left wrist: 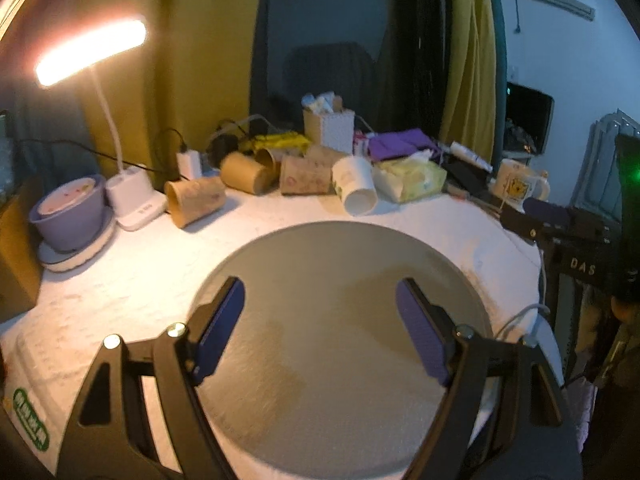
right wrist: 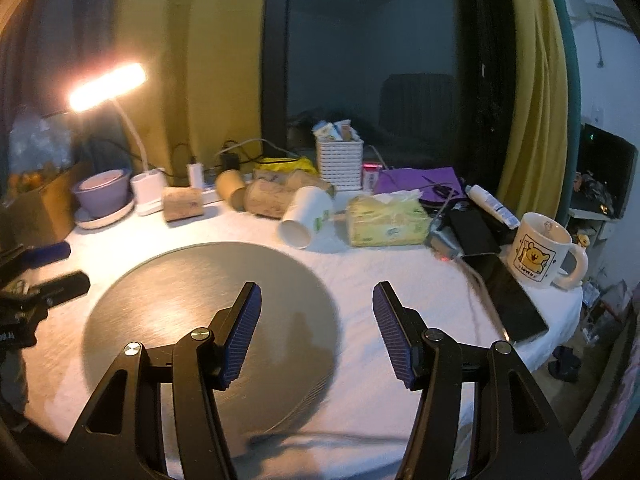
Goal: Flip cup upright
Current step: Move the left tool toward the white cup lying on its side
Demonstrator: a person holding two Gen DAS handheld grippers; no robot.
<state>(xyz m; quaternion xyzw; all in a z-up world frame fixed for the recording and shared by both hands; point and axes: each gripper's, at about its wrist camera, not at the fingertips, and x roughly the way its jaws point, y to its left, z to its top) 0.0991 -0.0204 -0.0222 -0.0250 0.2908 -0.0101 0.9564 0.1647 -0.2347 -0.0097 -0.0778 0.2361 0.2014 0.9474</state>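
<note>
A white paper cup [left wrist: 356,186] [right wrist: 306,216] lies on its side at the far edge of the white table, its mouth toward me. Several brown paper cups [left wrist: 196,200] [right wrist: 182,204] lie on their sides to its left. My left gripper [left wrist: 320,292] is open and empty above the round grey mat [left wrist: 340,264]. My right gripper [right wrist: 318,294] is open and empty above the mat's right edge [right wrist: 168,280], well short of the white cup.
A lit desk lamp [left wrist: 92,52], a purple bowl [left wrist: 68,216], a tissue pack [right wrist: 384,220], a white basket [right wrist: 340,164], a bear mug [right wrist: 540,252] and a phone [right wrist: 508,296] crowd the back and right. The other gripper shows at far left [right wrist: 44,288].
</note>
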